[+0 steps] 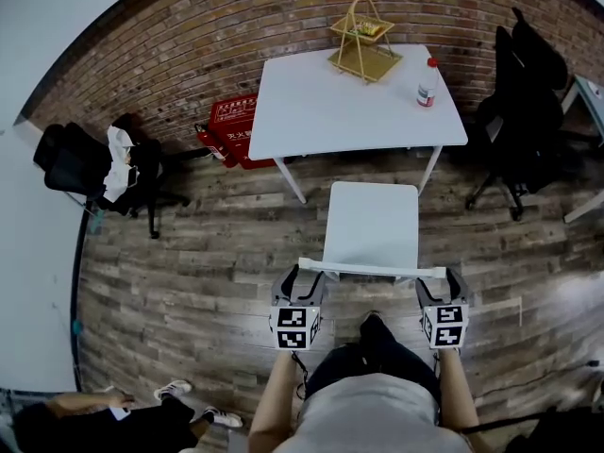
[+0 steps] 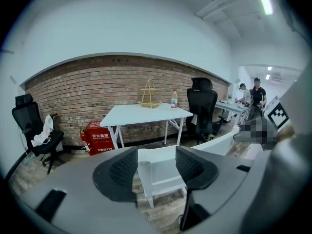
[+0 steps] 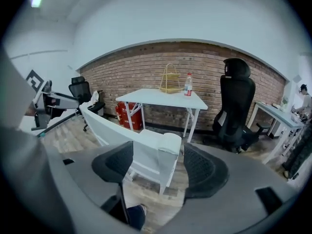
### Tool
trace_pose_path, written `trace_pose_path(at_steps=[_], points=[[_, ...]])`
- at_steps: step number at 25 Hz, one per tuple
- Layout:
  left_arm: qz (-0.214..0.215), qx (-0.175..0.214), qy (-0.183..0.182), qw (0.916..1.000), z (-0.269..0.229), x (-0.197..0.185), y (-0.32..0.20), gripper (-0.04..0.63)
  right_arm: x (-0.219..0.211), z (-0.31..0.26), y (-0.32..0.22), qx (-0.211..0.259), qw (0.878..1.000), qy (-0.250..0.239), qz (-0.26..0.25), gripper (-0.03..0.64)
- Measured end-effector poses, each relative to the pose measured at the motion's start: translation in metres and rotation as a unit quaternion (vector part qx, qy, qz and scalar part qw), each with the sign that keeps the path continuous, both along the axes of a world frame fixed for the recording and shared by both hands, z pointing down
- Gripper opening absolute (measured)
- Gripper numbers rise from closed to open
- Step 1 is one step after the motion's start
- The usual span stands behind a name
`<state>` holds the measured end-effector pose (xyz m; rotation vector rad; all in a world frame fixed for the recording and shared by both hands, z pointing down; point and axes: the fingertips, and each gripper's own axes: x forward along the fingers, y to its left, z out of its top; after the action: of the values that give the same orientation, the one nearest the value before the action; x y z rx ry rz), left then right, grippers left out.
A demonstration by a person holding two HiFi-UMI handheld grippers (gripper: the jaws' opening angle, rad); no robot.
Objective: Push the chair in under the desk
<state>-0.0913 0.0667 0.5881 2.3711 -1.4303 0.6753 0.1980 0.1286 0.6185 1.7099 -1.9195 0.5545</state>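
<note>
While the white desk [image 1: 359,102] stands ahead, the white chair [image 1: 373,229] sits just short of it. Rigid and probably light, it should push from the backrest's top rail [image 1: 373,271], whose ends the left gripper [image 1: 300,281] and right gripper [image 1: 442,281] straddle, jaws apart.

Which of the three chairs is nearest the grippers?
The white chair, its backrest at the left gripper and right gripper; both black office chairs stand far off.
</note>
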Motion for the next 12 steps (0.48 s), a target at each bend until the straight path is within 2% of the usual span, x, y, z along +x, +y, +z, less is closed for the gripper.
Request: trace_pose_path(at_steps=[4,9,12], points=[[-0.005,-0.007,-0.007,0.9999,0.008,-0.003,-0.008,0.245,0.003,0.011,-0.007,-0.016,0.999,-0.003,-0.042,0.319],[0.01,-0.002,-0.011,0.9999,0.011,-0.001,-0.017,0.25,-0.003,0.02,-0.016,-0.026,0.996,0.005,-0.08,0.319],[0.029,-0.003,-0.009,0.9995,0.011,-0.001,-0.02,0.291,-0.005,0.022,-0.015,-0.028,0.995,0.0,-0.091,0.321]])
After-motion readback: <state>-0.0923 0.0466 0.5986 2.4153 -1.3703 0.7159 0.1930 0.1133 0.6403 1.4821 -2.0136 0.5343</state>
